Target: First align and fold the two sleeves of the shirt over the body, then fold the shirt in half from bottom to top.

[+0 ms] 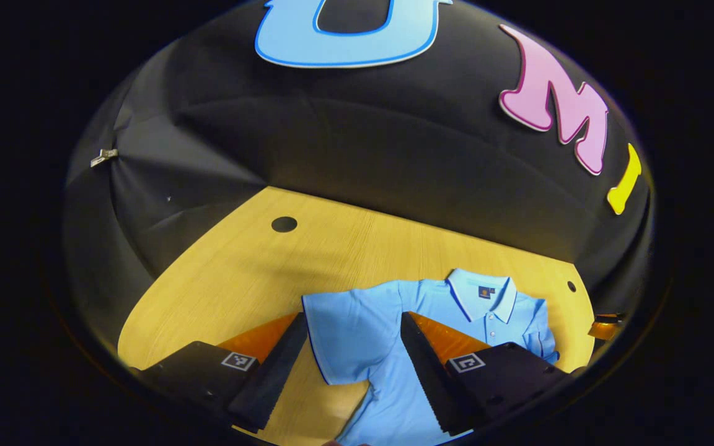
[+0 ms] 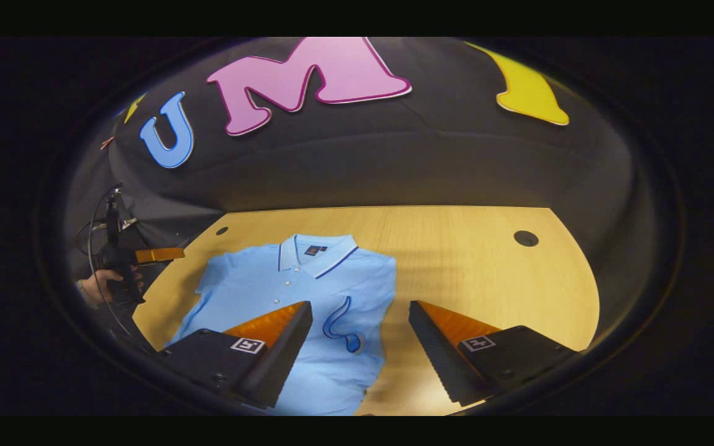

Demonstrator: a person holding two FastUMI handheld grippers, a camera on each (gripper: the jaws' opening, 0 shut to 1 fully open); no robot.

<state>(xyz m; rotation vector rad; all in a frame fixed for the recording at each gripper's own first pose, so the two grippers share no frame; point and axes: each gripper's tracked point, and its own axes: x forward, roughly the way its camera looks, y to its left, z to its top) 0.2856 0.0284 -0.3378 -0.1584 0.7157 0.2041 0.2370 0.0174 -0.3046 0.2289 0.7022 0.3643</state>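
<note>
A light blue polo shirt point(image 1: 456, 310) lies flat on the wooden table point(image 1: 239, 272), collar toward the far wall. One short sleeve point(image 1: 344, 337) is spread outward, and my left gripper point(image 1: 351, 319) hovers open above it with that sleeve between its fingers. In the right gripper view the shirt point(image 2: 270, 285) has its other sleeve point(image 2: 341, 322) folded onto the body, the dark-edged hem curling on the chest. My right gripper point(image 2: 360, 306) is open above that folded edge and holds nothing. The left gripper point(image 2: 158, 254) also shows at the far left, held by a hand point(image 2: 98, 286).
Bare wooden table point(image 2: 487, 272) stretches to the right of the shirt, with a round cable hole point(image 2: 525, 238) near the back and another hole point(image 1: 284, 224) on the other side. Black cloth walls close in the table's far edge. Cables hang by the hand.
</note>
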